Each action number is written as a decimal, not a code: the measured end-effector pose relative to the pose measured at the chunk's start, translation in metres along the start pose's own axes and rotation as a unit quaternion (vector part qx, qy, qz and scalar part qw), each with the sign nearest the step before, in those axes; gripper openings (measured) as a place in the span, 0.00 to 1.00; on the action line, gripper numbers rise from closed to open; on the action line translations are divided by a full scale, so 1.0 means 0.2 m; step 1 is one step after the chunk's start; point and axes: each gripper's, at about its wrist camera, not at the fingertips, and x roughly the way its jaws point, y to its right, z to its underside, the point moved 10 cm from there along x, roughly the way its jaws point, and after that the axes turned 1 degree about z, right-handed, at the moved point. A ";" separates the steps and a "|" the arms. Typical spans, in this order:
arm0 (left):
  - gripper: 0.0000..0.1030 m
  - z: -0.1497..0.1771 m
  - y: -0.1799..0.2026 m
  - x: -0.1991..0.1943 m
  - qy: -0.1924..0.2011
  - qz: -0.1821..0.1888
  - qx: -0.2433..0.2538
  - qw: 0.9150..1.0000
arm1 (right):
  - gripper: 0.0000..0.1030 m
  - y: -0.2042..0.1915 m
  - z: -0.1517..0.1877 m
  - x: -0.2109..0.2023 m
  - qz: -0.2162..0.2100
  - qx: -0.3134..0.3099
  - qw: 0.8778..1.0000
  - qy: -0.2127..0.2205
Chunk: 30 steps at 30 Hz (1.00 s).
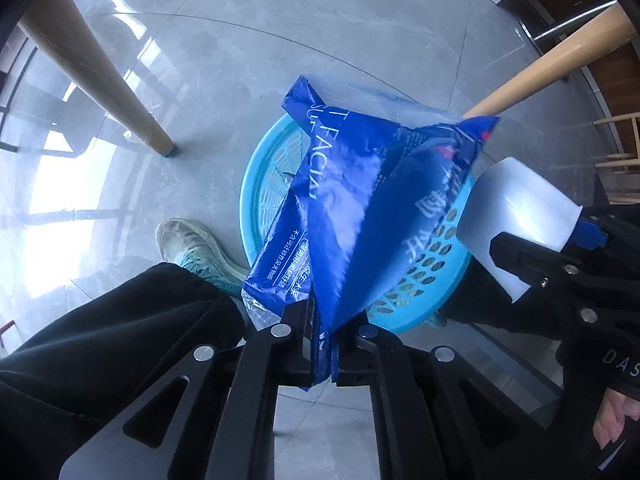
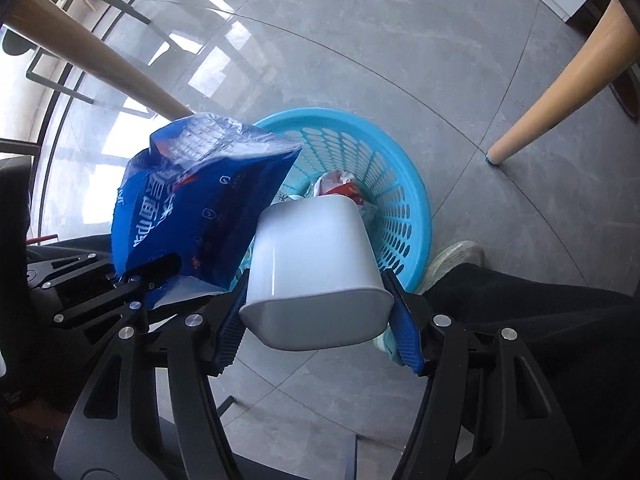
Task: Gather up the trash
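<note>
"FACIA" is read in white on the blue tissue pack; "DAS" is seen on a black sleeve at right.

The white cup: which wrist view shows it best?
The right wrist view: the white cup fills the centre, clamped between the right gripper pads above the blue basket. The left wrist view catches only its side at the right edge.

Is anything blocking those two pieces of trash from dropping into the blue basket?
Nothing visible does. The blue wrapper, pinched in the left claw, and the white cup, held in the right claw, both hang over the open basket. Only some crumpled trash lies at its bottom.
</note>
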 end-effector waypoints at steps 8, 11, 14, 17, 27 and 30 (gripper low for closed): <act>0.36 -0.03 -0.03 -0.04 0.023 0.007 -0.009 1.000 | 0.71 0.00 0.02 0.01 -0.005 0.005 1.000 -0.011; 0.36 -0.02 -0.02 -0.10 0.032 0.010 -0.012 0.999 | 0.71 -0.02 0.02 -0.04 -0.007 -0.002 1.000 -0.001; 0.36 -0.01 -0.03 -0.17 0.045 0.008 -0.014 0.999 | 0.71 -0.03 0.03 -0.13 -0.018 -0.007 1.000 0.016; 0.38 0.03 -0.01 -0.28 0.066 0.010 -0.012 0.998 | 0.71 -0.05 0.06 -0.24 -0.029 -0.014 0.999 0.031; 0.69 0.22 0.09 -0.59 0.133 0.031 0.026 0.990 | 0.87 -0.09 0.28 -0.59 -0.004 -0.081 0.993 0.087; 0.75 0.29 0.09 -0.63 0.144 0.023 0.034 0.989 | 0.92 -0.09 0.36 -0.68 -0.002 -0.094 0.990 0.103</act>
